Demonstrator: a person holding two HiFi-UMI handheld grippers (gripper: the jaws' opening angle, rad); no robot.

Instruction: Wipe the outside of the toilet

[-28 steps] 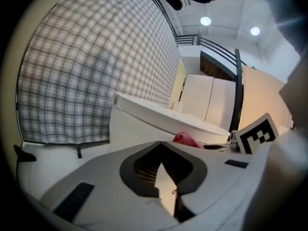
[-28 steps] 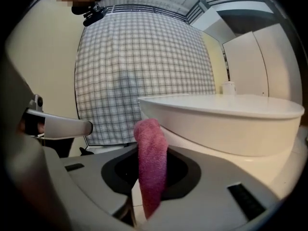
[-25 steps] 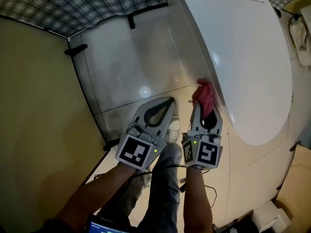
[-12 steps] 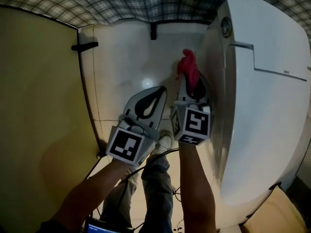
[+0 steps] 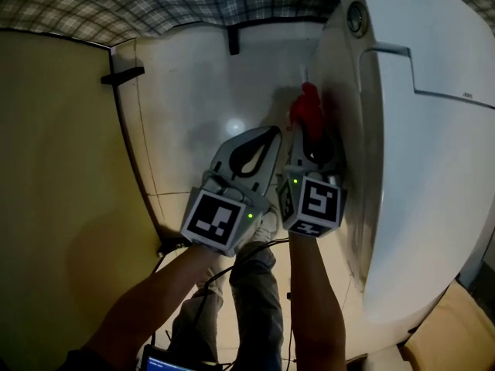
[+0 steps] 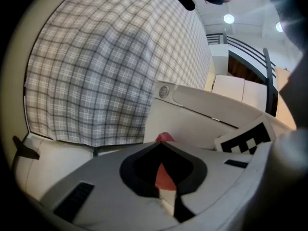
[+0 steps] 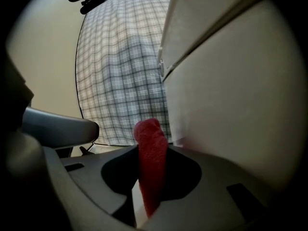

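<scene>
The white toilet point(image 5: 418, 130) fills the right of the head view, its round flush button point(image 5: 357, 19) near the top. My right gripper point(image 5: 312, 134) is shut on a red cloth point(image 5: 308, 108), and the cloth lies against the toilet's left outer side. In the right gripper view the red cloth point(image 7: 151, 167) stands up between the jaws, with the toilet's wall point(image 7: 231, 105) close on the right. My left gripper point(image 5: 272, 132) hangs just left of the right one, shut and holding nothing. In the left gripper view the red cloth point(image 6: 165, 174) shows beyond the left gripper point(image 6: 161, 141).
A yellow partition point(image 5: 62, 168) closes off the left. Plaid fabric point(image 5: 155, 6) hangs at the back above the glossy tiled floor point(image 5: 193, 91). Two black clips point(image 5: 124, 76) point(image 5: 233, 41) sit at the floor's edges. The person's legs point(image 5: 255, 284) are below. A cardboard box point(image 5: 456, 338) sits bottom right.
The right gripper with the red cloth has gone from the toilet's lid edge to the tank's side and now presses against it. The left gripper stayed beside it, still shut.
</scene>
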